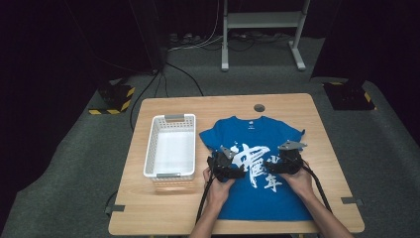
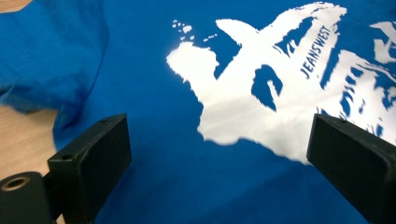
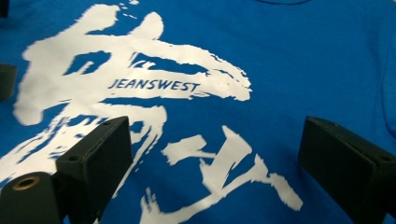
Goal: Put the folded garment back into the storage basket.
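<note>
Now, my notes, one line for each thing:

Blue T-shirt [image 1: 262, 198]: it lies flat and face up on the wooden bench [image 1: 148, 218], collar to the far side, hem toward me, on the right half of the bench.
White print [image 1: 255, 166]: big brush-style characters on the chest of the shirt; in the right tool view I can read the small word "JEANSWEST" inside one stroke.
My left tool [image 1: 229, 167]: it is over the left part of the chest, at the left border of the print. Its jaws stand wide apart with nothing between them, and in the left tool view the blue cloth and the white print [image 2: 243, 116] lie just under the gap.
My right tool [image 1: 288, 161]: it is over the right part of the chest, at the right border of the print. Its jaws also stand wide apart and hold nothing; under them I see the lower strokes of the print [image 3: 210, 163].
Contact with cloth: I cannot tell if the jaw tips touch the shirt or hang just above it.
Both tools: they are side by side, with the middle of the print between them.
Left sleeve [image 2: 42, 60]: it is a little wrinkled, at the far left of my left tool, beside bare wood.
White basket [image 1: 171, 119]: it stands left of the shirt, near my left tool but apart from it.
</note>
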A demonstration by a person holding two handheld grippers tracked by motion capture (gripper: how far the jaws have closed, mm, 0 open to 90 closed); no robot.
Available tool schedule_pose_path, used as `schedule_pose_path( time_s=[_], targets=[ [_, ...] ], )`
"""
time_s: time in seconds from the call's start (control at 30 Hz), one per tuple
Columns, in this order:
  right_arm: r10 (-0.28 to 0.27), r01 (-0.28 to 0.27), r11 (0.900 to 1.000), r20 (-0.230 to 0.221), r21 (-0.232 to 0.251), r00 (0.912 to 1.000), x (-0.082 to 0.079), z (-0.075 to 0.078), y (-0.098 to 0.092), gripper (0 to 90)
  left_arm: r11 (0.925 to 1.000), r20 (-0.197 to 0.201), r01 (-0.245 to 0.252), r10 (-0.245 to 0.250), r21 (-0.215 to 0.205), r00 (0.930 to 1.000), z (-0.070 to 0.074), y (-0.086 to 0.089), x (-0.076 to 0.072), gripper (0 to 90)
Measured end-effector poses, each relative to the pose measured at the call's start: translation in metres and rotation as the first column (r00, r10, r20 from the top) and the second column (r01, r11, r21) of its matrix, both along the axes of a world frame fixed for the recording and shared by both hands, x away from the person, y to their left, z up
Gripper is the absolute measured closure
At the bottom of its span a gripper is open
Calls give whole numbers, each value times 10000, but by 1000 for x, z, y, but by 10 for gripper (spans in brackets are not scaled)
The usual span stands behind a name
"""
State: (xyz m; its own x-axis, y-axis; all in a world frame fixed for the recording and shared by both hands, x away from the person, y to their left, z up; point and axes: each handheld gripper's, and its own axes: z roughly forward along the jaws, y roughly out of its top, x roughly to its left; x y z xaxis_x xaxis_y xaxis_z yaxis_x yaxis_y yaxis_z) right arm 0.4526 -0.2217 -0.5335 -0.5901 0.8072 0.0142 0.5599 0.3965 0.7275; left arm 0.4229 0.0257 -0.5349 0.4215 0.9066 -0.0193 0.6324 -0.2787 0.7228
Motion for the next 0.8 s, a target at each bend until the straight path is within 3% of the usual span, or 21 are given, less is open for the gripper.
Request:
schedule_pose_path(
  time_s=[0.13, 0.4, 0.57, 0.67, 0.73, 0.8],
  targets=[
    [119, -120, 9994, -11, -337, 9999, 5, -6, 4, 78, 9998, -122, -51, 53, 208, 9999, -5, -1, 6, 58],
    [502, -501, 9983, 51, -312, 9987, -6, -6, 4, 107, 9997, -194, 29, -25, 227, 9998, -4, 1, -3, 52],
    [171, -171, 9999, 282, 12, 9995, 3, 1, 4, 121, 10000, -105, -73, 74, 39, 9999, 2, -1, 9, 51],
    [22, -19, 9997, 105, -227, 9999, 12, -3, 6, 127, 9998, -223, -99, 103, 172, 9997, 1, -2, 16, 37],
    [8, -5, 9998, 131, -222, 9999, 12, -6, 6, 120, 9994, -409, -72, 86, 345, 9991, -3, -2, 17, 42],
    [32, -28, 9997, 143, -234, 9999, 11, -6, 5, 120, 9997, -209, -118, 123, 210, 9997, -5, -1, 12, 33]
  ],
)
